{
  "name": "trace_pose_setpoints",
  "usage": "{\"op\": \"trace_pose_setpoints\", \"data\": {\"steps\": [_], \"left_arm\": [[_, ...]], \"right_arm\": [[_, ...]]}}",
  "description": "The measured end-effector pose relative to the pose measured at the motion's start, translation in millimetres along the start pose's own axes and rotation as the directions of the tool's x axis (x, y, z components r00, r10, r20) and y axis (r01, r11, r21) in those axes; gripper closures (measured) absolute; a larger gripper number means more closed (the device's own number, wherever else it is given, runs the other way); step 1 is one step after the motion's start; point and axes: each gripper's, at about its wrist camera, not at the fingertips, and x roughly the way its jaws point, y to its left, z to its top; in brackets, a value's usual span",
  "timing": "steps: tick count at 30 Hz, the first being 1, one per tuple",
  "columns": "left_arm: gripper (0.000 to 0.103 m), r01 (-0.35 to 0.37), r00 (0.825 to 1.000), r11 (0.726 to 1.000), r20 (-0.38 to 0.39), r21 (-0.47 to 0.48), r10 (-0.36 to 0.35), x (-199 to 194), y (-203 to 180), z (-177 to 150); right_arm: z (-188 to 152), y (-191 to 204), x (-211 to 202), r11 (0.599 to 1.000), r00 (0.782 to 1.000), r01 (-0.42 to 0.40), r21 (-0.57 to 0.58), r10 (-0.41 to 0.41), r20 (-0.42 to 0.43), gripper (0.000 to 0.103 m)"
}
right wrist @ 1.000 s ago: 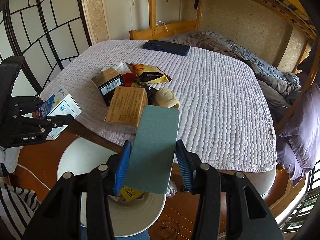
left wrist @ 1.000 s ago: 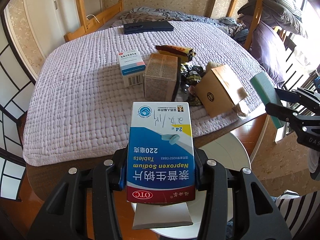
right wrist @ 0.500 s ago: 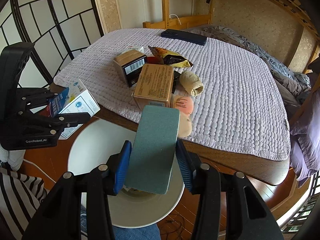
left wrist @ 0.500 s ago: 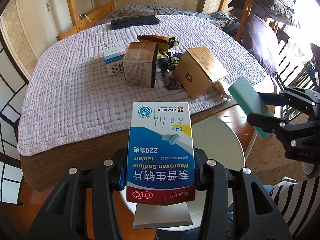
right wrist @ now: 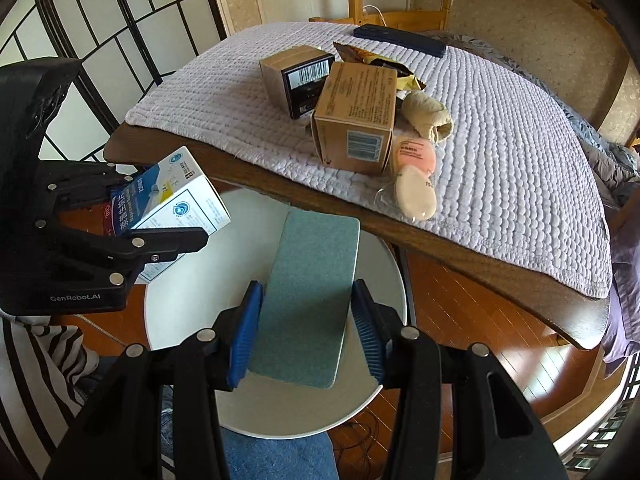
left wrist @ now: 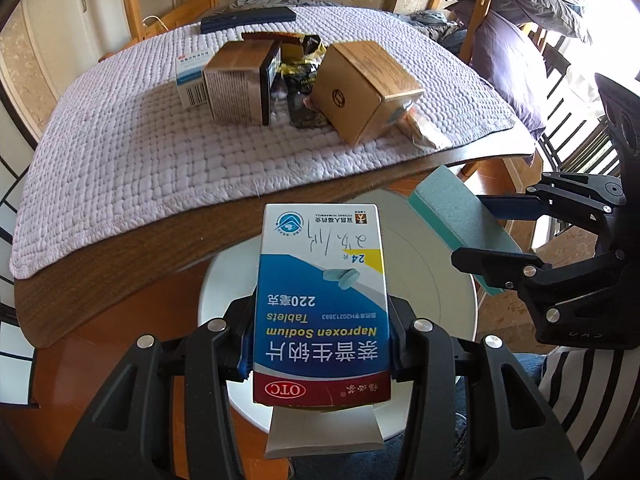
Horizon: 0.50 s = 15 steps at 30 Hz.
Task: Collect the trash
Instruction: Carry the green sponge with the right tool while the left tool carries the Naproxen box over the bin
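Observation:
My left gripper is shut on a blue and white Naproxen medicine box with a leaflet hanging from its end, held above a round white bin. It also shows in the right wrist view. My right gripper is shut on a flat green sponge block, also above the bin. In the left wrist view the sponge and right gripper are at the right. More trash lies on the table: two brown cartons, a small medicine box and snack wrappers.
The table has a lilac quilted cloth and a dark flat case at the far end. Packaged sponge puffs and a beige sock lie near the edge. A folding screen stands left; bunk beds behind.
Both grippers have drawn back from the table and lowered, each still holding its item. They now hang over the white bin, closer together.

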Motion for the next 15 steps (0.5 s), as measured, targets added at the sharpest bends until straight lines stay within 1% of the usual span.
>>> {"op": "trace_pose_setpoints", "data": {"steps": [8,15], "left_arm": [[0.054,-0.013,0.999,1.0,-0.04,0.017,0.013,17.9,-3.5,-8.4],[0.054,-0.013,0.997,1.0,-0.071,0.025,0.015,34.0,-1.5,-14.7]], "right_arm": [[-9.2,1.2,21.6,1.0,0.999,-0.011,0.0,0.011,-0.044,0.058],[-9.5,2.0,39.3,1.0,0.997,0.004,0.007,-0.004,-0.071,0.058]]}}
